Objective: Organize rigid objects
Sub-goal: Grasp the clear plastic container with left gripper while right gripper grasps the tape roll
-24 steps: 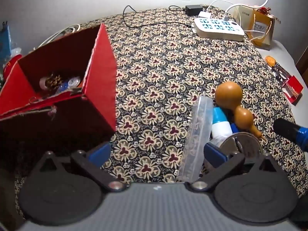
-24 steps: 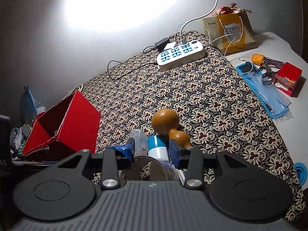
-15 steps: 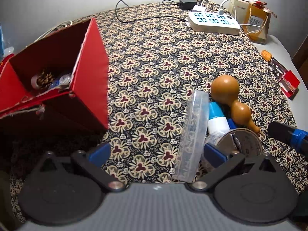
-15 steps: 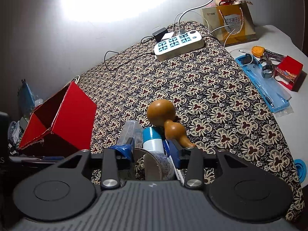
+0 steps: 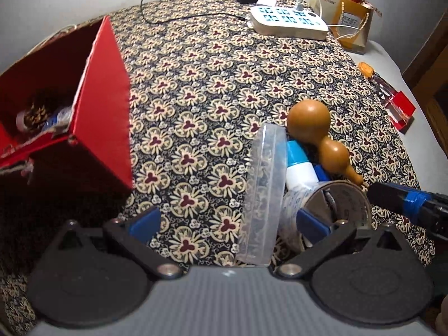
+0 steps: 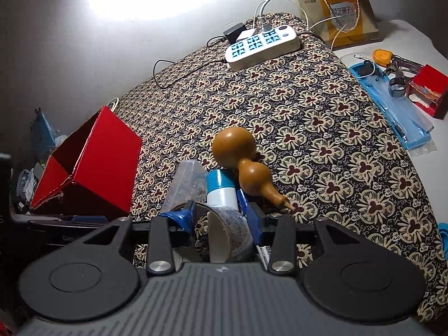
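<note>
On the patterned cloth lie a brown gourd [image 5: 316, 131] [image 6: 240, 159], a white bottle with a blue cap [image 5: 298, 165] [image 6: 221, 189], a clear plastic case [image 5: 264, 193] [image 6: 184, 184] standing on edge, and a roll of clear tape [image 5: 338, 204] [image 6: 226, 235]. My right gripper [image 6: 221, 218] has its fingers on either side of the tape roll, close to touching it. My left gripper [image 5: 226, 221] is open, with the clear case between its fingers. A red box [image 5: 67, 112] [image 6: 89, 165] holding small items stands at the left.
A white power strip [image 5: 288, 22] [image 6: 261, 46] with cables lies at the far edge. A yellow gift bag [image 6: 340, 14], a blue plastic sleeve [image 6: 392, 106], keys and a small red box [image 6: 427, 89] sit on the white surface at the right.
Both grippers have moved forward and down toward the pile. The right gripper's fingers now reach further around the tape roll.
</note>
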Motion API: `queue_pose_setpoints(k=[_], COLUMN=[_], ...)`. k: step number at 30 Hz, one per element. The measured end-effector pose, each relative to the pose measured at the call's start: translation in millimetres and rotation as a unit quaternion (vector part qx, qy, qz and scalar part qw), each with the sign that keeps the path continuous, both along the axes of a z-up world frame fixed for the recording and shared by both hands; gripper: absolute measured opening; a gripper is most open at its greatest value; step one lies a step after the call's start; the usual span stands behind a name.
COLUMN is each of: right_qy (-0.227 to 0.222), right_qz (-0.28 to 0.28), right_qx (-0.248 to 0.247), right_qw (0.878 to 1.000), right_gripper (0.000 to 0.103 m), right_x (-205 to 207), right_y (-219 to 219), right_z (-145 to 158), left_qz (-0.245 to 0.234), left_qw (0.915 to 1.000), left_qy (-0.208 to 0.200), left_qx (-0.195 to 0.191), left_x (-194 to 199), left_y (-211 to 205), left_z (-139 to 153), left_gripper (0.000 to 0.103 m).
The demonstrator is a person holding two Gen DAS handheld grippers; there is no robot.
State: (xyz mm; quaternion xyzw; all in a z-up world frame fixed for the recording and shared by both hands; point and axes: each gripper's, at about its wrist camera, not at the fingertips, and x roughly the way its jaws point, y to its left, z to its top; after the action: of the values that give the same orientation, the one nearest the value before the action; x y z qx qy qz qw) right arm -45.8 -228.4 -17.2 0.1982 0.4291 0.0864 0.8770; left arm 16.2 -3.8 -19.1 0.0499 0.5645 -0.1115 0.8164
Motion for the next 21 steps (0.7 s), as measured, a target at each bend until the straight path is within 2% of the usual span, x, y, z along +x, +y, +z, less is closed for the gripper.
queue_pose_setpoints(k=[3, 10, 15, 19, 21], right_qy=[-0.004, 0.006, 0.009, 0.019, 0.023], right_qz=[0.006, 0.002, 0.010, 0.012, 0.014], right_qx=[-0.007, 0.002, -0.006, -0.004, 0.002], right_qw=[1.000, 1.000, 1.000, 1.000, 1.000], right_gripper=[0.023, 0.023, 0.023, 0.023, 0.022], right_x=[1.3, 3.9, 4.6, 4.2, 3.9], right_y=[2.9, 1.4, 2.5, 0.6, 1.1], right_z=[0.0, -7.0, -10.0, -17.0, -20.3], left_qz=[-0.012, -0.024, -0.055, -0.092, -0.109], left_qw=[0.9998, 0.9996, 0.9982, 0.9950, 0.9933], left_qy=[-0.014, -0.016, -0.009, -0.016, -0.016], left_qx=[0.010, 0.003, -0.020, -0.036, -0.037], left_x=[0.9, 6.2, 1.7, -8.7, -11.3], left_y=[-4.4, -8.0, -12.4, -17.5, -22.8], left_z=[0.2, -3.0, -5.1, -4.6, -6.2], left_gripper=[0.102, 0.102, 0.084, 0.080, 0.064])
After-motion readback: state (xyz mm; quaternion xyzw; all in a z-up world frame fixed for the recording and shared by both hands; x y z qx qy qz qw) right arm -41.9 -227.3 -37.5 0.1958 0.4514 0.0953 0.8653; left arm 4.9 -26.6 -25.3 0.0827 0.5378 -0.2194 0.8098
